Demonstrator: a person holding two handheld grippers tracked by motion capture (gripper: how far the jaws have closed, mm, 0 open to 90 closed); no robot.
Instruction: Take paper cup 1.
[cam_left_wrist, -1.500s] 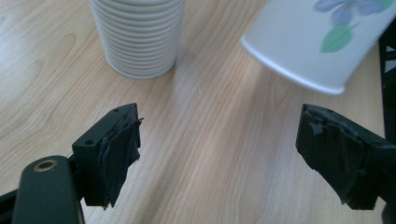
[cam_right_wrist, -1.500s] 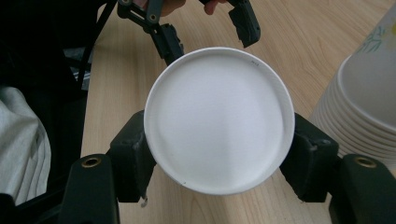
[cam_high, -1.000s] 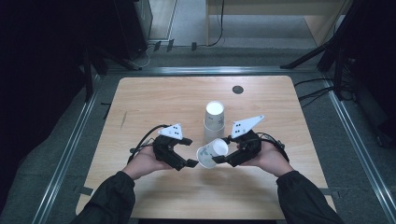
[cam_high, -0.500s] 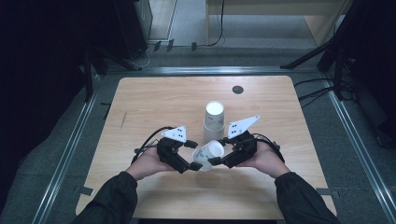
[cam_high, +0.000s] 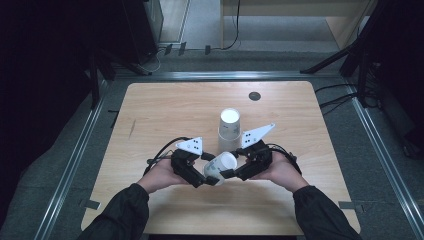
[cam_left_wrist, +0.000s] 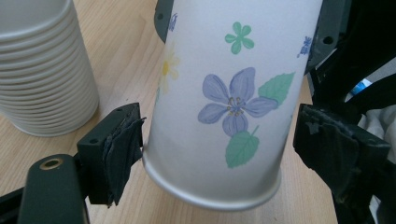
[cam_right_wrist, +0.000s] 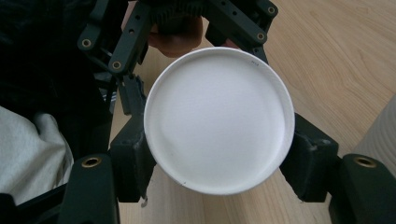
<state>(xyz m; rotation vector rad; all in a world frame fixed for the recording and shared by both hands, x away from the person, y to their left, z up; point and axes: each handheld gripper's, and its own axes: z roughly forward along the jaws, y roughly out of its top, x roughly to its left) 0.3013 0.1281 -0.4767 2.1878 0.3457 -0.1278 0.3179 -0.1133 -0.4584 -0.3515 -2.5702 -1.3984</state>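
1. High view shows a person's two hands meeting low over the table, with one paper cup lying tilted between the left gripper and the right gripper.
2. No brand or writing can be read anywhere; the cup carries only printed flowers, a purple one with green leaves largest in the left gripper view.
3. Right gripper view: its jaws are closed against the cup's rim from both sides, gripping it, the white inside facing the camera.
4. Left gripper view: its jaws stand spread around the cup's base end; the left pad touches the wall, the right pad sits clear, so it has no grip.
5. Just beyond both grippers stands a stack of white cups, upright.
6. Underneath is a pale wooden table with a small dark disc at its far side.
7. Around it lie grey floor, metal rails and cables, with dark surroundings.
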